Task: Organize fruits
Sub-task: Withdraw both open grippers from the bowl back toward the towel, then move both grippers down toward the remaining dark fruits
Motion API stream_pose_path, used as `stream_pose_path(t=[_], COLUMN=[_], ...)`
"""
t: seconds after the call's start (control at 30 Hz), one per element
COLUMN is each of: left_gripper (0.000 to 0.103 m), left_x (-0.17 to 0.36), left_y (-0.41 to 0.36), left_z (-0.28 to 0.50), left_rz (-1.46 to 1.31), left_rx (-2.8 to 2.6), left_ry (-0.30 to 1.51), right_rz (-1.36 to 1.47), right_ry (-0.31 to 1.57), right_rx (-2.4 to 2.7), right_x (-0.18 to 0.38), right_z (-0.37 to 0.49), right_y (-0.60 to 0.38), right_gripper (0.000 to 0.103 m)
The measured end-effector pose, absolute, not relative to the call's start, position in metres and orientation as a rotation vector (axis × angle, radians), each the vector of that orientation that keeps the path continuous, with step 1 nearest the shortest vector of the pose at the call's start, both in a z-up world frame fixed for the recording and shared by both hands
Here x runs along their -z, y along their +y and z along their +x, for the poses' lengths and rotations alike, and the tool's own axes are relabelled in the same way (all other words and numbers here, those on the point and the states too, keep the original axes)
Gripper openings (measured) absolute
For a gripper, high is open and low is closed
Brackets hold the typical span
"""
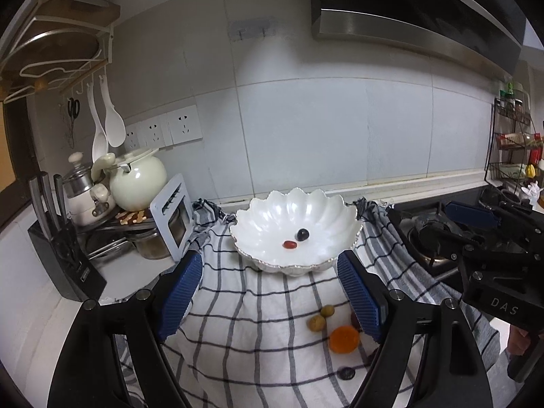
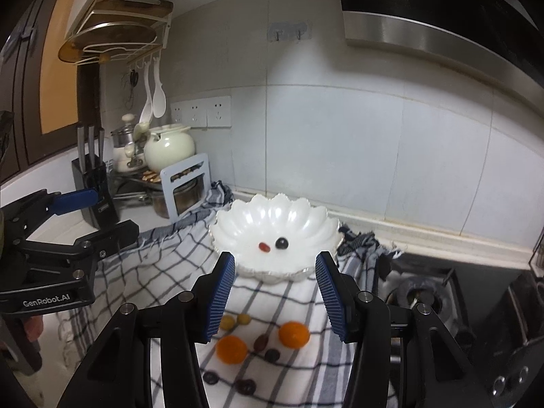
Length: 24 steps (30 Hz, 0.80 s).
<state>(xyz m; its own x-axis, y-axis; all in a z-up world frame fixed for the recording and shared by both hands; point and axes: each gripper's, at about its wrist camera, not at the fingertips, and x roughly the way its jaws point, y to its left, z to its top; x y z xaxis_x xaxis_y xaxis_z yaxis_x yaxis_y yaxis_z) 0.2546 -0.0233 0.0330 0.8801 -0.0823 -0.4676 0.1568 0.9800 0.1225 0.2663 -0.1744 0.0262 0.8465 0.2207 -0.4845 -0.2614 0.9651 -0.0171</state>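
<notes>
Though bowl [image 2: 275, 234] at cloth's [image 2: 153, 272] far edge held red fruit [image 2: 264, 247] and dark grape [image 2: 281, 243], oranges [image 2: 294, 334], olives [image 2: 227, 323], rest lay loose near front. Left gripper [image 1: 270, 292], right gripper [image 2: 275, 295]: jaws spread, empty. Most sorting left.

black grippers, ribbed blue fingers [image 1: 183, 292], silver screws

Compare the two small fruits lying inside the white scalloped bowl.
The dark round grape-like fruit is near black and ball-shaped; the red oval fruit is bright red and elongated. The dark one looks slightly bigger and lies right of the red one. Both are glossy and rest apart on the floor of the white scalloped bowl.
</notes>
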Motion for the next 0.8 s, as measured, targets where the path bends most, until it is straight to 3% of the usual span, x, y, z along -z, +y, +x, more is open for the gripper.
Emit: stream_pose_path(t=[0.8], left_gripper=[0.082], left_x=[0.031], left_y=[-0.028], left_z=[0.226], left_rz=[0.251], left_rx=[0.231], left_ry=[0.578], right_rz=[-0.106], right_ry=[0.654], right_rx=[-0.307], right_x=[0.036], right_z=[0.234], right_y=[-0.164], right_gripper=[0.051])
